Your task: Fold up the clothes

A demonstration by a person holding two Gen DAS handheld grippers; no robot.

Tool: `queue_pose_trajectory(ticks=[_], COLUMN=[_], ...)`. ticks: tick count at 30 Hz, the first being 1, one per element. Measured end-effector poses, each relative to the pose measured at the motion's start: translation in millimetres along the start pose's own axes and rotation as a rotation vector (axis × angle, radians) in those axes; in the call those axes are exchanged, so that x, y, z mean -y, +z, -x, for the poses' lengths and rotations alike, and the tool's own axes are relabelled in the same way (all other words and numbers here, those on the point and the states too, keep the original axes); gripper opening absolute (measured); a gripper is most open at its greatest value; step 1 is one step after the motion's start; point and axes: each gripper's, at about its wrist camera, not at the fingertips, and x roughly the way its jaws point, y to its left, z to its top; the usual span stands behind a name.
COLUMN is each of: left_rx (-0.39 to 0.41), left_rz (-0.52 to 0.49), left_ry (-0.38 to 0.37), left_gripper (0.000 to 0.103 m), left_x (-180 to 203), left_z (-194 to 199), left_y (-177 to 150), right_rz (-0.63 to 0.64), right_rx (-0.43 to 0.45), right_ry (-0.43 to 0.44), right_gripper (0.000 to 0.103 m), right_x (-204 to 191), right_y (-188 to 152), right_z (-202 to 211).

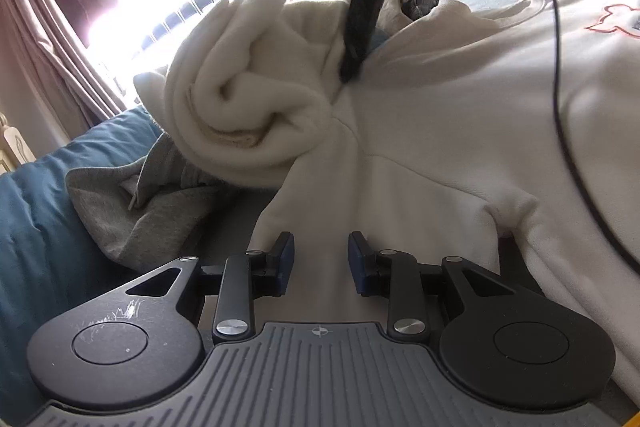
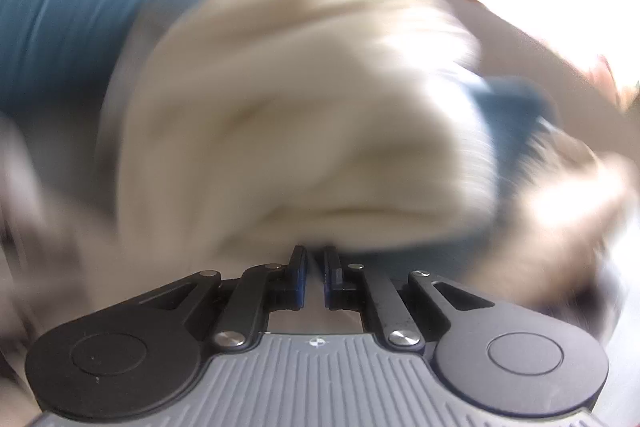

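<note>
My L fingers (image 1: 286,263) sit apart w/ cream fabric between the pads, not pinched; R fingers (image 2: 298,277) are nearly together, clamped on a thin fold of the same fabric. The white sweatshirt (image 1: 460,115) is spread over the blue bed (image 1: 36,195), its bunched sleeve (image 1: 244,99) lifted by the right gripper (image 1: 352,67). A grey garment (image 1: 148,203) lies beside it. R wrist view is badly blurred.

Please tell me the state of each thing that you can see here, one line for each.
White hoodie: spread out, hood bunched up.
Grey garment: crumpled beside it.
Left tool: open, over a sleeve, holding nothing.
Right tool: nearly shut, apparently on hoodie cloth; view blurred.
</note>
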Motion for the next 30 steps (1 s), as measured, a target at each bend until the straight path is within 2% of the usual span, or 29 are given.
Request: queue_pose_trajectory(ticks=[2, 4, 5, 7, 9, 12, 15, 16, 18, 21, 23, 28, 30], left_rx=[0.000, 0.001, 0.001, 0.002, 0.001, -0.002, 0.003, 0.005, 0.007, -0.003, -0.013, 0.030, 0.028], left_rz=[0.001, 0.001, 0.001, 0.001, -0.001, -0.018, -0.051, -0.061, -0.064, -0.065, -0.060, 0.021, 0.051], left_ry=[-0.002, -0.002, -0.002, -0.002, -0.002, 0.006, 0.023, 0.027, 0.027, 0.043, 0.080, 0.092, 0.082], left_gripper=[0.029, 0.029, 0.029, 0.030, 0.030, 0.030, 0.030, 0.030, 0.031, 0.047, 0.050, 0.052, 0.052], left_x=[0, 0, 0, 0, 0, 3, 8, 9, 7, 0, -6, -22, -25], left_z=[0, 0, 0, -1, -1, -2, -1, -1, 0, 2, 7, 32, 40], left_y=[0, -1, -1, -1, 0, 0, 0, 0, 0, 3, 8, 21, 28], right_rz=[-0.262, -0.419, -0.453, -0.455, -0.415, -0.370, -0.461, -0.501, -0.605, -0.682, -0.723, -0.669, -0.676], right_rx=[0.079, 0.104, 0.102, 0.052, -0.053, -0.247, -0.297, -0.254, -0.127, 0.029, 0.126, 0.181, 0.196], right_ry=[-0.010, -0.028, -0.031, -0.027, -0.010, -0.013, -0.067, -0.102, -0.163, -0.185, -0.195, -0.133, -0.146], right_gripper=[0.009, 0.010, 0.010, 0.010, 0.010, 0.010, 0.009, 0.009, 0.010, 0.010, 0.010, 0.010, 0.010], right_x=[46, 82, 93, 105, 103, 88, 84, 86, 97, 109, 117, 124, 118], right_y=[8, 5, 2, -8, -17, -38, -53, -52, -47, -43, -41, -64, -86], right_z=[27, 54, 66, 90, 90, 56, 8, -3, 2, 48, 80, 214, 266])
